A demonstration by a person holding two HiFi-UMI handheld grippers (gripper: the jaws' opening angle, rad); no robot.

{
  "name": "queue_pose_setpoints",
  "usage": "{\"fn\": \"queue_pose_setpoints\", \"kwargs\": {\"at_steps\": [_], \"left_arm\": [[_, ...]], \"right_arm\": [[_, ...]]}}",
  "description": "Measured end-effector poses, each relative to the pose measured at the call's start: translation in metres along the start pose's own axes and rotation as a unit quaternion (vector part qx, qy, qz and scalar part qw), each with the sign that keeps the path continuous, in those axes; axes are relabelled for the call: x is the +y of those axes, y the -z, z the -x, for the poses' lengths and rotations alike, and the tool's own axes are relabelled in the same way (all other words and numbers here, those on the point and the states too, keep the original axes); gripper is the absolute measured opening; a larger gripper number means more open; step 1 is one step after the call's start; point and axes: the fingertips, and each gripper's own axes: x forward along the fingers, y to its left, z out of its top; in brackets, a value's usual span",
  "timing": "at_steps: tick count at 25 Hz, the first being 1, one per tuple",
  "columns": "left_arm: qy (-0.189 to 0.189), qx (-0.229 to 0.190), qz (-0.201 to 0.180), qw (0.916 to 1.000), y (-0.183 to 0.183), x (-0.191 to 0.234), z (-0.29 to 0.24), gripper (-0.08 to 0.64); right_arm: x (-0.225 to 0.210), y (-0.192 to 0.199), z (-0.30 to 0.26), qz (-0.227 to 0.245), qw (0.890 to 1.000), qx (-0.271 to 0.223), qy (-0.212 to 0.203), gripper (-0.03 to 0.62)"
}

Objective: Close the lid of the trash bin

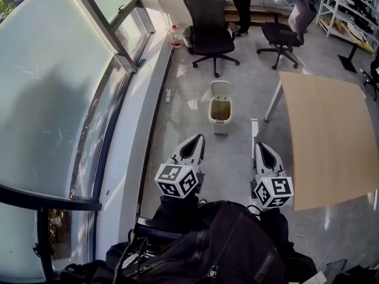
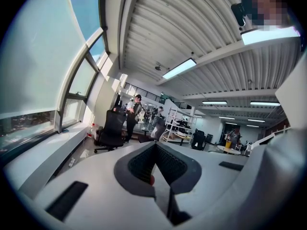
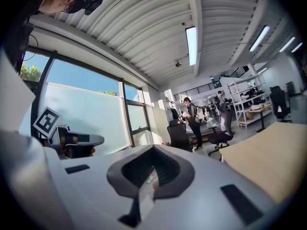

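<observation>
A small white trash bin (image 1: 219, 109) stands on the grey floor ahead of me, with its lid (image 1: 220, 89) raised upright at the back and the brownish inside showing. My left gripper (image 1: 198, 139) and right gripper (image 1: 259, 147) are held side by side, nearer to me than the bin and apart from it, both pointing roughly toward it. In each gripper's own view the jaws meet at the tip with nothing between them: left gripper (image 2: 154, 147), right gripper (image 3: 153, 150). Neither gripper view shows the bin. The left gripper (image 3: 72, 140) shows in the right gripper view.
A light wooden table (image 1: 331, 135) stands to the right of the bin. A window wall with a white sill (image 1: 148, 99) runs along the left. Two dark office chairs (image 1: 208, 34) (image 1: 284, 31) and a standing person (image 1: 241, 5) are beyond. A black bag (image 1: 225, 247) lies below me.
</observation>
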Motion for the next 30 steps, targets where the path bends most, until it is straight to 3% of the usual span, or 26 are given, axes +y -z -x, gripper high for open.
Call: {"fn": "queue_pose_setpoints", "kwargs": {"at_steps": [11,17,24,30], "left_arm": [[-0.013,0.029,-0.001,0.9995,0.026,0.002,-0.009,0.002],[-0.021,0.043,0.007,0.9988,0.041,0.030,-0.030,0.002],[-0.009,0.057,0.016,0.9982,0.040,0.081,-0.090,0.002],[-0.005,0.072,0.007,0.9974,0.023,0.144,-0.170,0.002]], "right_arm": [[-0.004,0.024,-0.006,-0.004,0.999,0.033,-0.019,0.005],[-0.005,0.050,-0.034,-0.008,0.997,0.066,-0.028,0.005],[-0.014,0.065,-0.104,-0.004,0.995,0.095,-0.020,0.005],[-0.025,0.060,-0.211,-0.002,0.993,0.113,-0.026,0.005]]}}
